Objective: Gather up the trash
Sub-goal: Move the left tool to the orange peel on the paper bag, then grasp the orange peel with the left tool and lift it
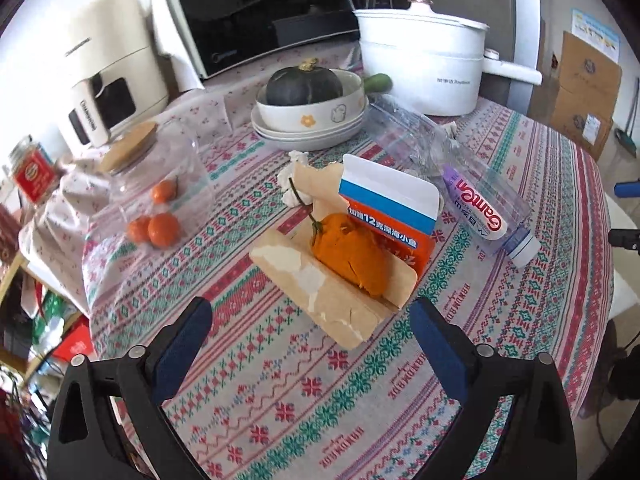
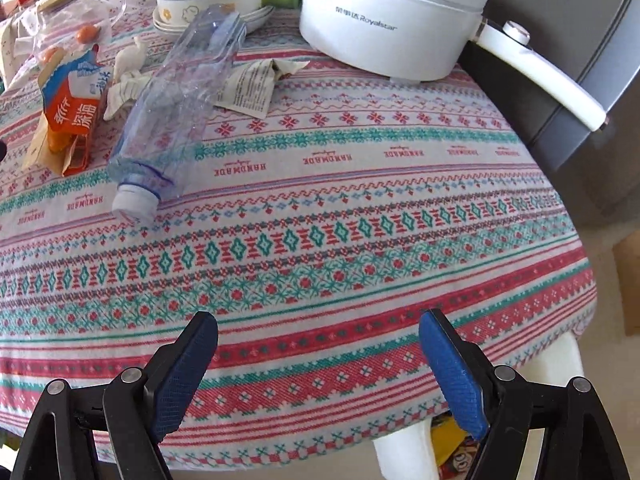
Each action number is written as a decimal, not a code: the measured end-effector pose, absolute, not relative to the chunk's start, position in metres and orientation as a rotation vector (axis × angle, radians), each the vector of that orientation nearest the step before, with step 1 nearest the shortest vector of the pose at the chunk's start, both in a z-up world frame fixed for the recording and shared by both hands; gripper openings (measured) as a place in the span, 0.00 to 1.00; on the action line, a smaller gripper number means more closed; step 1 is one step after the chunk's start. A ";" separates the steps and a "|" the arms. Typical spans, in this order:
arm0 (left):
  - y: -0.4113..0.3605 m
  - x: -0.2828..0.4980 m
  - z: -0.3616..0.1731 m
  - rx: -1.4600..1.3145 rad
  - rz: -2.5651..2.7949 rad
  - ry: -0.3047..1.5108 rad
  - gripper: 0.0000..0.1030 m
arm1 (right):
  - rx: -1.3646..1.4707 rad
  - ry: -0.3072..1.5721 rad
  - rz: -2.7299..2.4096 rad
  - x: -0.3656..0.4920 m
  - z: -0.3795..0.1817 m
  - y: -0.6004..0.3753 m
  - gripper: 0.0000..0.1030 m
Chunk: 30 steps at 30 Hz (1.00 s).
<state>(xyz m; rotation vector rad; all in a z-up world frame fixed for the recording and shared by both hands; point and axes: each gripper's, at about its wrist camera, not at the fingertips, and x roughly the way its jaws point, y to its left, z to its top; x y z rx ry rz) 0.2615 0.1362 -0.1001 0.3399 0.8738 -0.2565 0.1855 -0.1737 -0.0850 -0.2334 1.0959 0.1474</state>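
Now | torn carton [image 1: 360,248] just ahead of left tool [image 1: 310,316], long axis slanting across its wide, empty gap | right tool [image 2: 318,328] wide, empty, farther; bottle [image 2: 180,92] up-left

Each camera sits behind its own jaws and looks forward and steeply down at the table [image 1: 280,392]. The left view faces the torn carton [image 1: 384,224], close ahead of its jaws. The right view stands farther back, near the table edge. Both share the plastic bottle [image 2: 180,92], carton and white pot [image 2: 384,28].
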 end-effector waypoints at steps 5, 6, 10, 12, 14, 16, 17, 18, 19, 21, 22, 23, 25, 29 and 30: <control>0.128 0.290 -0.107 0.361 -0.375 0.884 0.77 | -0.259 1.098 0.158 0.178 -0.078 -0.190 0.83; 0.127 0.295 -0.109 0.357 -0.398 0.888 0.76 | -0.248 1.103 0.165 0.177 -0.077 -0.193 0.83; 0.121 0.314 -0.121 0.351 -0.449 0.922 0.70 | -0.222 1.117 0.180 0.175 -0.074 -0.202 0.83; 0.120 0.323 -0.127 0.328 -0.459 0.947 0.68 | -0.226 1.122 0.179 0.175 -0.075 -0.204 0.83; 0.118 0.329 -0.132 0.305 -0.458 0.957 0.66 | -0.225 1.125 0.177 0.175 -0.076 -0.206 0.83; 0.117 0.334 -0.136 0.270 -0.459 0.974 0.61 | -0.222 1.130 0.176 0.176 -0.077 -0.207 0.83; 0.117 0.334 -0.138 0.255 -0.449 0.982 0.60 | -0.222 1.133 0.174 0.177 -0.078 -0.207 0.83; 0.117 0.335 -0.140 0.237 -0.433 0.995 0.59 | -0.222 1.134 0.173 0.177 -0.078 -0.207 0.83; 0.118 0.337 -0.143 0.212 -0.421 1.017 0.56 | -0.221 1.135 0.175 0.177 -0.079 -0.207 0.83; 0.121 0.338 -0.142 0.149 -0.403 1.039 0.52 | -0.221 1.129 0.173 0.177 -0.078 -0.208 0.83; 0.123 0.337 -0.141 0.119 -0.396 1.046 0.45 | -0.221 1.126 0.168 0.177 -0.077 -0.208 0.83; 0.124 0.336 -0.140 0.096 -0.382 1.053 0.40 | -0.220 1.120 0.165 0.177 -0.076 -0.209 0.83; 0.128 0.331 -0.137 0.042 -0.355 1.059 0.37 | -0.211 1.110 0.158 0.176 -0.072 -0.212 0.83; 0.132 0.305 -0.136 -0.033 -0.305 1.066 0.30 | -0.189 1.086 0.138 0.173 -0.064 -0.219 0.83; 0.132 0.297 -0.135 -0.044 -0.298 1.063 0.29 | -0.180 1.080 0.133 0.172 -0.062 -0.221 0.83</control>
